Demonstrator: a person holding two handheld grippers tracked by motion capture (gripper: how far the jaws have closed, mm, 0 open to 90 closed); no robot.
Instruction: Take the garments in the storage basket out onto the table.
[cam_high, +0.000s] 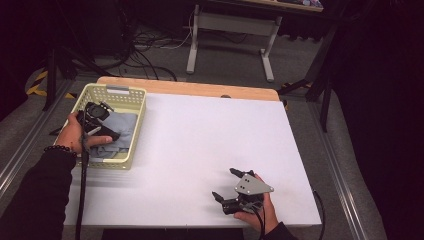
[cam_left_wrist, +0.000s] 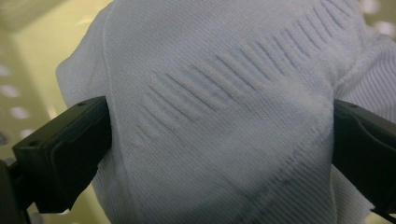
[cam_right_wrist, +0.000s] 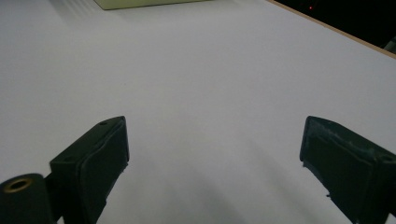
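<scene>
Presently, the left hand-held gripper (cam_high: 102, 122) is inside the pale green basket (cam_high: 136, 126), its jaws spread wide on either side of a light blue knitted cloth (cam_left_wrist: 219, 116) and touching it on both flanks; whether they clamp it cannot be told. One basket and one cloth are counted. The right hand-held gripper (cam_high: 226, 184) rests on the white desk (cam_high: 210, 135) near its front edge, jaws released and holding nothing, well apart from the basket. Floor cables (cam_high: 150, 42) lie beyond the desk.

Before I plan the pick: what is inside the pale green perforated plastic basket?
The basket holds pale blue ribbed knit cloth, with the left gripper straddling a bunched fold. Anything beneath the cloth is covered.
</scene>
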